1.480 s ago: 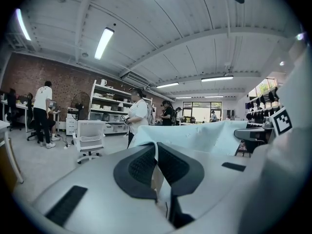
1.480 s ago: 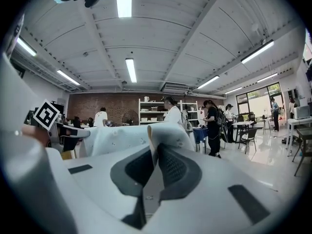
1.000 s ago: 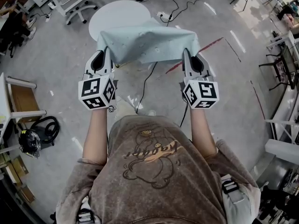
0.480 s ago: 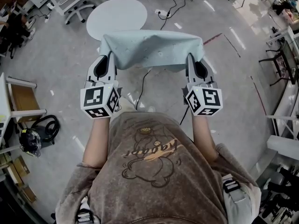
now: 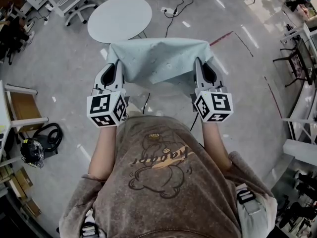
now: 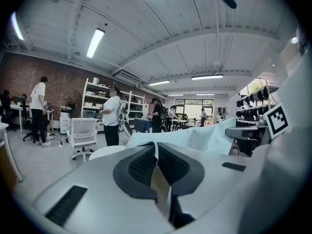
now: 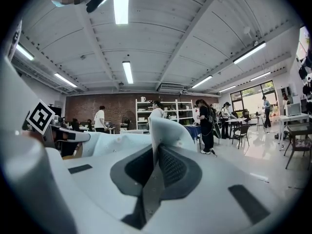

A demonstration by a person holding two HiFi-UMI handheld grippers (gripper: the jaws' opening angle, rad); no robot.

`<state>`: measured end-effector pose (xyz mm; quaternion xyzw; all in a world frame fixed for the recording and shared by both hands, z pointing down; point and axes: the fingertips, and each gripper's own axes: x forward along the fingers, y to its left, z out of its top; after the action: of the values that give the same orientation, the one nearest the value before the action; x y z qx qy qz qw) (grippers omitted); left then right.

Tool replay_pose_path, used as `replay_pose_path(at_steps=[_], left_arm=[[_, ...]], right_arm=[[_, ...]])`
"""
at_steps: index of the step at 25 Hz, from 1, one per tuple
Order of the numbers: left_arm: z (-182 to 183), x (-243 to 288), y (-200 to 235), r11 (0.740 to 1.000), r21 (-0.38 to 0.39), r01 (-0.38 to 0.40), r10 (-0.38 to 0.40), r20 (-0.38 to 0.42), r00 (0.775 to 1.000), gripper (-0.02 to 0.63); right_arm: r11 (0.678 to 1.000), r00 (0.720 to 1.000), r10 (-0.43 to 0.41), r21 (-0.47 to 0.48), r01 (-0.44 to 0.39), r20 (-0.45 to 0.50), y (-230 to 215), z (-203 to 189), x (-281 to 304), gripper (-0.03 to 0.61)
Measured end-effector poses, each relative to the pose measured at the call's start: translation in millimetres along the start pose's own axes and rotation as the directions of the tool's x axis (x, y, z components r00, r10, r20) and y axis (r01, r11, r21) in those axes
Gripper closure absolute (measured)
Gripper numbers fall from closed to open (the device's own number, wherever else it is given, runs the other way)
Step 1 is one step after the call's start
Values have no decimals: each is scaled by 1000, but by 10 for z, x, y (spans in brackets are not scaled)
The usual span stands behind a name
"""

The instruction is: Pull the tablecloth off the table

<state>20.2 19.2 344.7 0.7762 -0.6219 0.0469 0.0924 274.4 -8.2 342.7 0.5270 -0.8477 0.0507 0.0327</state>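
Note:
A pale blue-green tablecloth [image 5: 159,59] hangs stretched between my two grippers, off the round white table [image 5: 120,18] that stands bare beyond it. My left gripper [image 5: 118,62] is shut on the cloth's near left corner. My right gripper [image 5: 197,61] is shut on the near right corner. In the left gripper view the cloth [image 6: 195,139] runs out of the pinched jaws of the left gripper [image 6: 156,147] toward the right. In the right gripper view a fold of the cloth [image 7: 163,130] stands up from the closed jaws of the right gripper [image 7: 156,152].
A black cable [image 5: 171,14] trails over the grey floor under the cloth. A white office chair [image 5: 69,1] stands at the far left. Shelves and a vacuum [image 5: 32,148] sit at the left, chairs and desks [image 5: 297,58] at the right. Several people [image 6: 112,121] stand further off.
Both grippers have drawn back toward me with the cloth. The cloth, which lay over the table's near edge, has come off it, and the round tabletop shows bare.

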Motion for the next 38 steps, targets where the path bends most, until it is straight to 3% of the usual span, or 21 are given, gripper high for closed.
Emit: replay_pose_path(at_steps=[12, 27, 38], left_arm=[[-86, 61, 336, 998, -22, -56, 55, -21, 998, 591], [-316, 167, 1307, 991, -48, -129, 124, -85, 989, 591], [-440, 297, 1893, 986, -70, -148, 141, -97, 985, 591]], right_arm=[[998, 998, 56, 38, -55, -17, 132, -110, 340, 560], [982, 979, 185, 60, -180, -88, 705, -376, 1226, 560], [978, 972, 197, 89, -187, -124, 1017, -638, 1772, 561]])
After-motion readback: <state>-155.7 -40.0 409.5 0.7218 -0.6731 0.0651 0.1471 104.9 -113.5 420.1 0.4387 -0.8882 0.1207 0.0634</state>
